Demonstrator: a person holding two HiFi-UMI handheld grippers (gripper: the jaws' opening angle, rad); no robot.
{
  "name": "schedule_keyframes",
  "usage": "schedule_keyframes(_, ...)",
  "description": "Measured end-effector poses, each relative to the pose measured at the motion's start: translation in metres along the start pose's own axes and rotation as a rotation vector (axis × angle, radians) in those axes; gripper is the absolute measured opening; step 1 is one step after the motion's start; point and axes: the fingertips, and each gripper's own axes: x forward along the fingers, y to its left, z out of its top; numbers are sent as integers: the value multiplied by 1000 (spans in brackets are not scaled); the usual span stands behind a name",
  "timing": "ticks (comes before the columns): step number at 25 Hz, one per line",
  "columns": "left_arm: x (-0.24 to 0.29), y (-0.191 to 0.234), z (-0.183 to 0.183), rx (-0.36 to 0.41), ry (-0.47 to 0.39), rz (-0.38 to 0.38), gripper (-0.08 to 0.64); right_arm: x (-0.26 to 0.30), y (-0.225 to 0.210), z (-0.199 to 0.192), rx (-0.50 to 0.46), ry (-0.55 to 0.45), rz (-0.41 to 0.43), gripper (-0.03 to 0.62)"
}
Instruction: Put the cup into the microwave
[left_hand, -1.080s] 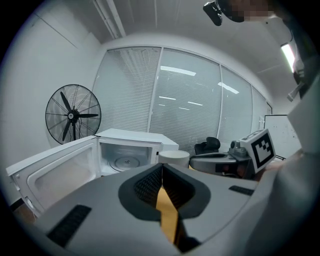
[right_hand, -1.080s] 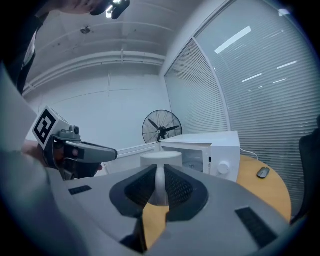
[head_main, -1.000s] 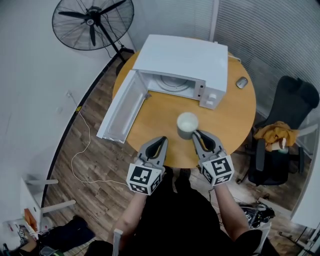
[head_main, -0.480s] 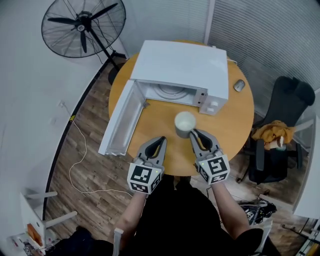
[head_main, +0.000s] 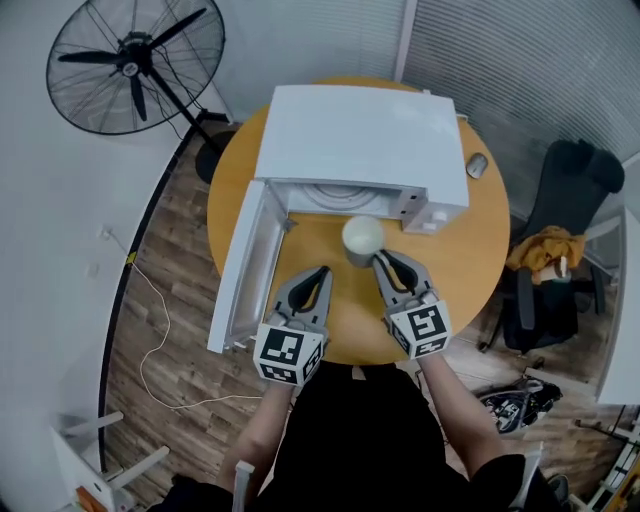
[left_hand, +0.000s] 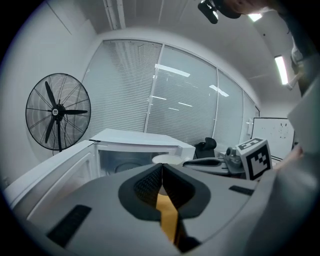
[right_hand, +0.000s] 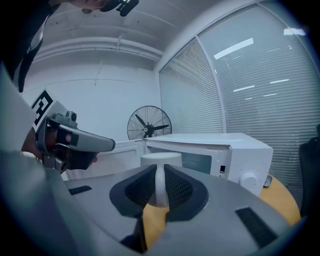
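Your right gripper (head_main: 378, 262) is clamped on the handle of the cup (head_main: 362, 238). The right gripper view shows that thin white handle pinched upright between the two dark pads. Your left gripper (head_main: 322, 272) rides just beside it with its jaws pressed together on nothing, only the orange table (head_main: 470, 250) showing beneath them.

The cup stands upright, mouth up, directly ahead of your right jaws, with its handle pointing back toward you. It sits over the table just in front of the microwave (head_main: 365, 135). From these views you cannot tell whether its base touches the tabletop or hangs just clear of it.

The open cavity (head_main: 335, 197) lies straight beyond the cup and a touch to its left, so I judge the coming move to be a short push forward by the right hand alone. The door (head_main: 250, 265) is swung wide on the left, just outside your left gripper, and leaves the mouth of the oven free.

As for writing, only the black-and-white square markers on the gripper cubes are clear. The microwave's control panel (head_main: 425, 210) carries a dial and a small mark too small to read, and no brand is legible anywhere.
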Motion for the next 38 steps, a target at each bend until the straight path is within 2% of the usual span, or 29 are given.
schedule_keyframes(10, 31, 28, -16, 2, 24, -99, -2, 54, -19, -19, 19, 33, -109, 57)
schedule_keyframes(24, 54, 42, -30, -25, 59, -100, -2, 113, -54, -50, 59, 69, -150, 57)
schedule_keyframes(38, 52, 52, -33, -22, 67, -100, -2, 146, -73, -58, 77, 61, -201, 58)
